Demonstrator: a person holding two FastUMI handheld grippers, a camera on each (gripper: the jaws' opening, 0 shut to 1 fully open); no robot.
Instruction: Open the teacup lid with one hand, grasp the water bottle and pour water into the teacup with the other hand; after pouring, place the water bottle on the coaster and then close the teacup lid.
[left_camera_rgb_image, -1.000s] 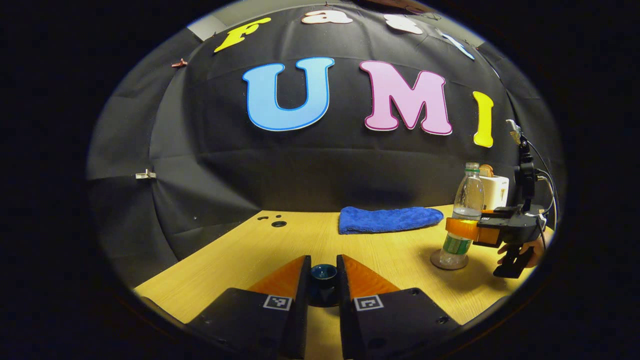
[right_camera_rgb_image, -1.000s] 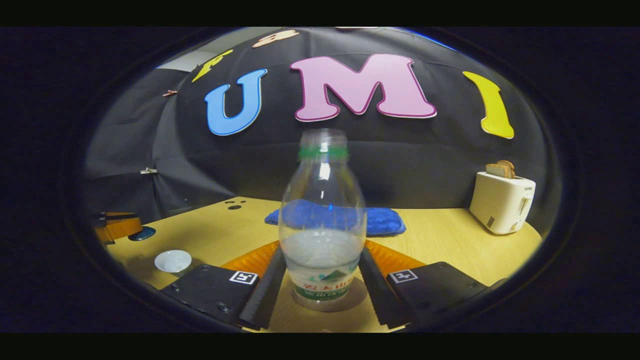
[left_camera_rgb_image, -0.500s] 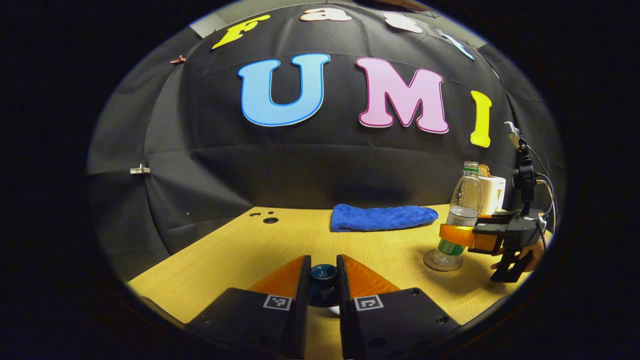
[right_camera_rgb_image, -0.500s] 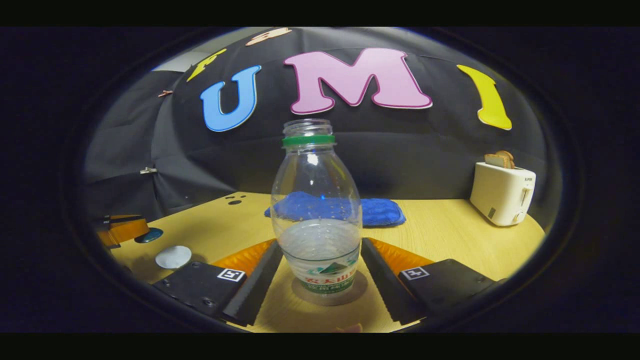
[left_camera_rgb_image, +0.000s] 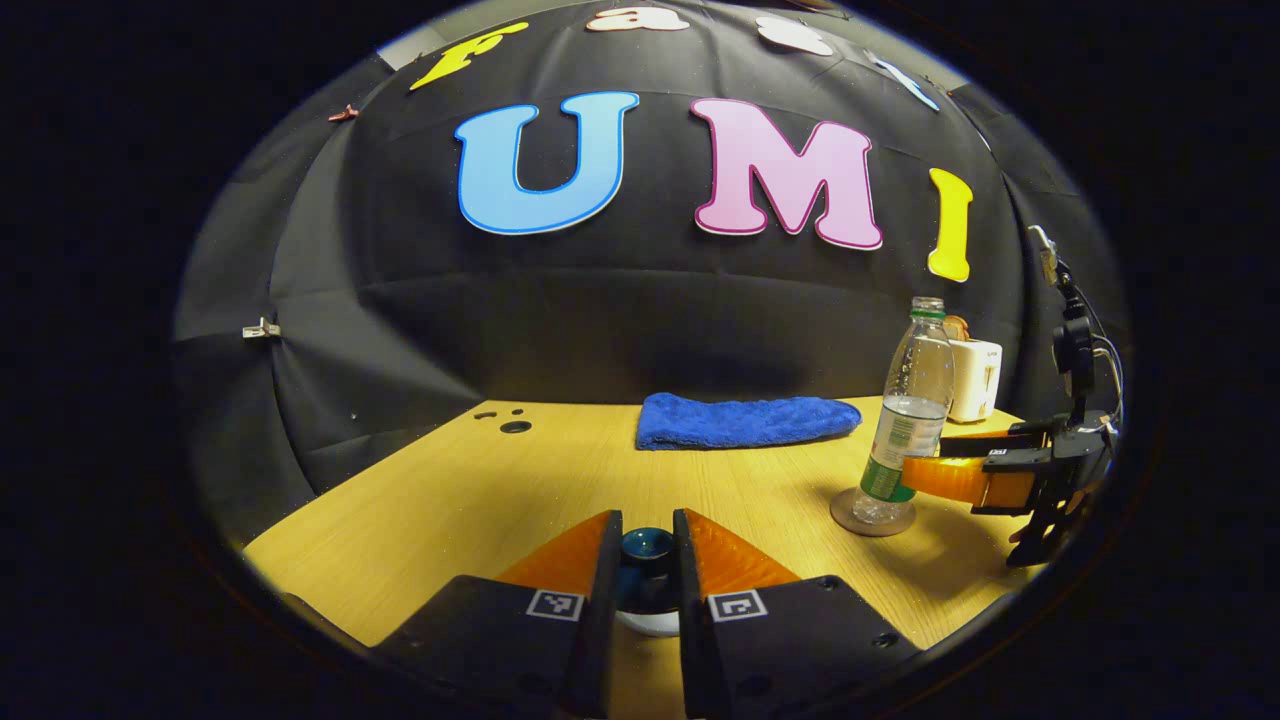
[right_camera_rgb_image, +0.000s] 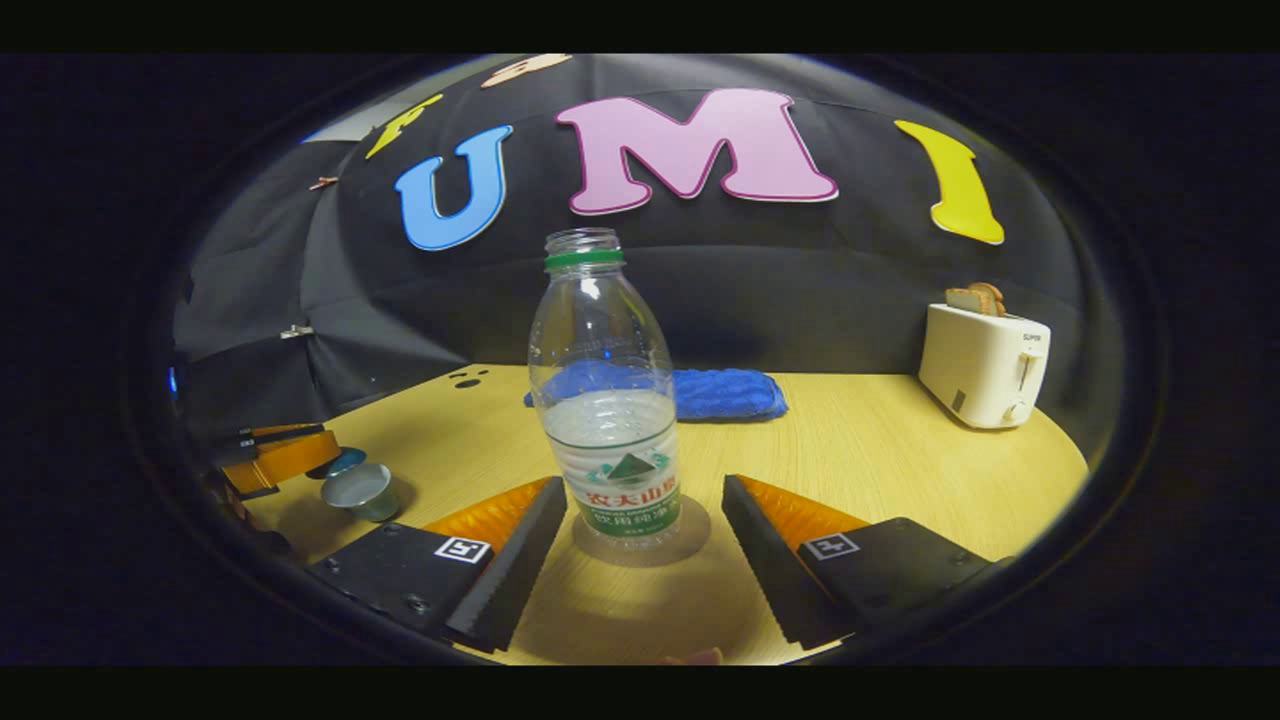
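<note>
The clear water bottle (right_camera_rgb_image: 605, 400), part full and uncapped, stands upright on the round coaster (right_camera_rgb_image: 690, 535). My right gripper (right_camera_rgb_image: 645, 497) is open, its fingers drawn back on either side of the bottle's base without touching it. In the left gripper view the bottle (left_camera_rgb_image: 915, 395) stands on the coaster (left_camera_rgb_image: 845, 515) with the right gripper (left_camera_rgb_image: 930, 462) beside it. My left gripper (left_camera_rgb_image: 647, 530) is shut on the dark blue teacup lid (left_camera_rgb_image: 647, 555), held just above the white teacup (left_camera_rgb_image: 650, 624). The right gripper view has the teacup (right_camera_rgb_image: 362, 490) at far left, with the left gripper (right_camera_rgb_image: 300, 455) and the lid (right_camera_rgb_image: 347, 461) close over it.
A blue towel (left_camera_rgb_image: 745, 420) lies at the back of the wooden table (left_camera_rgb_image: 480, 490). A white toaster (right_camera_rgb_image: 985, 365) with toast stands at the back right. Small holes (left_camera_rgb_image: 515, 426) mark the table's far left corner.
The right gripper has opened, let go of the bottle and backed away, leaving it upright on the coaster. The left gripper, still holding the lid, has moved over the teacup.
</note>
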